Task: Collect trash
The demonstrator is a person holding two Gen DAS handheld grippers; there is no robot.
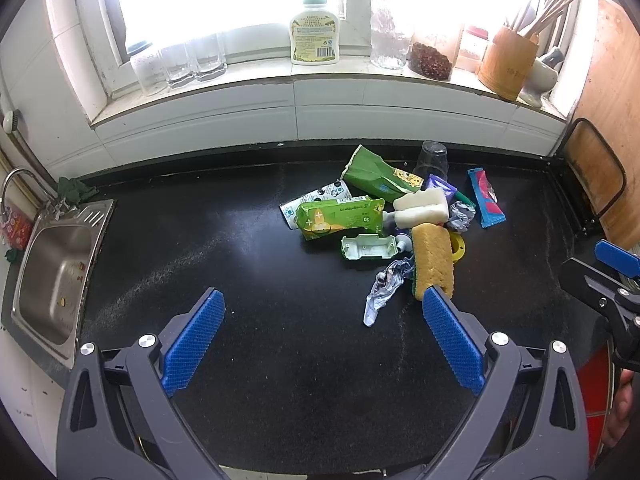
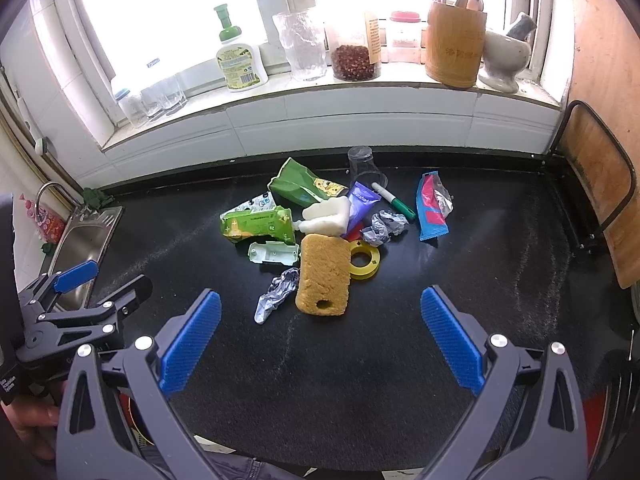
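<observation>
I see my left gripper (image 1: 324, 312) and right gripper (image 2: 322, 314) both spread wide, holding nothing, above the black counter (image 2: 480, 264). The trash pile (image 2: 320, 232) sits in the middle of it, with a yellow sponge (image 2: 323, 280) nearest me. On the sill, a jar (image 2: 356, 56) holds red bits and a wooden pot (image 2: 454, 46) holds sticks.

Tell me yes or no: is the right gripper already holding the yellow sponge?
No. The right gripper has its jaws wide open and empty, short of the yellow sponge lying on the black counter.
</observation>
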